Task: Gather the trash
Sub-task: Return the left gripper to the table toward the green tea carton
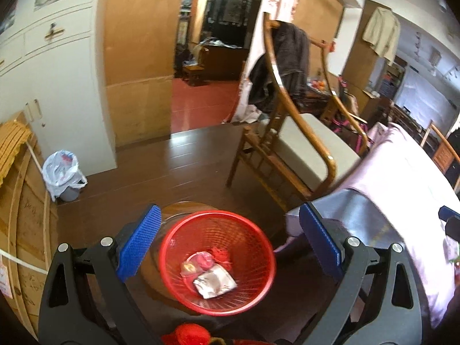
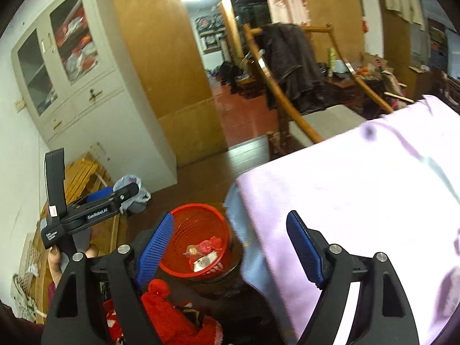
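Nearest, the left gripper (image 1: 228, 244) hangs released, its blue pads spread wide with nothing between them, right above the red basket (image 1: 172, 284). The right gripper (image 2: 230, 247) is likewise released and empty, the basket at its 11 o'clock. In the basket's bottom lie the trash pieces: a silver wrapper (image 1: 214, 283) touching a pink wrapper (image 1: 198, 261) at its 11 o'clock. The basket stands on a round wooden stool (image 1: 172, 211). At 3 o'clock from it spreads a pink cloth (image 2: 359, 189). Farther off, at 1 o'clock, stands a wooden chair (image 1: 290, 143); at 10 o'clock, a bag-lined bin (image 1: 63, 174) stands by the white cabinet (image 1: 57, 92).
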The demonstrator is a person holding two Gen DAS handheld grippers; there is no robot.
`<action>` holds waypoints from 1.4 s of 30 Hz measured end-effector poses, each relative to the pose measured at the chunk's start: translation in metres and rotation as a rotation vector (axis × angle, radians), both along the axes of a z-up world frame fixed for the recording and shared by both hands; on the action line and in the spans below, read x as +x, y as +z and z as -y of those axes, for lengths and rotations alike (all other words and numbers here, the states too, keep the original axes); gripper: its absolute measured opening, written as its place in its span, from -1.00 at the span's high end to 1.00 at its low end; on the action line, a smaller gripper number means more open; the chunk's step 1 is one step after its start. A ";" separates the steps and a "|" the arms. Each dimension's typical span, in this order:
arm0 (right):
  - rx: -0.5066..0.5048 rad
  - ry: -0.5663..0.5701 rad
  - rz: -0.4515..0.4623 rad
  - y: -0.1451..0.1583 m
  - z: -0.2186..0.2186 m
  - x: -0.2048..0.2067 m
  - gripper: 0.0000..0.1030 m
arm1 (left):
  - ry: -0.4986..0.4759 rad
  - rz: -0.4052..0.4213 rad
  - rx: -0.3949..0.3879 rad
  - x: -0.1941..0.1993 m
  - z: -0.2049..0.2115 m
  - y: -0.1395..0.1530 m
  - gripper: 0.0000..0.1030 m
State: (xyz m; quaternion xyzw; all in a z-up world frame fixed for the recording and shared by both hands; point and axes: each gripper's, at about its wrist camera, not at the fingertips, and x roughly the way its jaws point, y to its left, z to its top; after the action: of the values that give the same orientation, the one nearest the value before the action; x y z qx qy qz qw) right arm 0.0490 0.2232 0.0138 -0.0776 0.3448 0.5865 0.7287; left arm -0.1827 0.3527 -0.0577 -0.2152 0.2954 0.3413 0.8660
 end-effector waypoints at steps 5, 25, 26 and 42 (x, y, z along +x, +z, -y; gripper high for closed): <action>0.056 -0.074 0.003 0.008 0.048 0.018 -0.61 | -0.080 0.004 0.030 0.020 0.035 0.014 -0.85; 0.188 -0.544 -0.014 -0.018 0.297 0.099 -0.81 | -0.596 -0.060 0.078 0.146 0.240 0.028 -0.87; 0.186 -0.568 -0.009 -0.020 0.305 0.102 -0.82 | -0.622 -0.065 0.083 0.153 0.251 0.027 -0.87; 0.176 -0.924 0.032 -0.059 0.428 0.172 -0.89 | -0.932 -0.105 0.134 0.285 0.415 0.031 -0.87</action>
State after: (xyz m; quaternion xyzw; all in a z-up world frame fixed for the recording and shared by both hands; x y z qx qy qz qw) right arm 0.2210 -0.2044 -0.0454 0.1371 0.2808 0.2267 0.9225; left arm 0.1018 -0.0626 -0.0269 0.0143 0.3811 -0.0549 0.9228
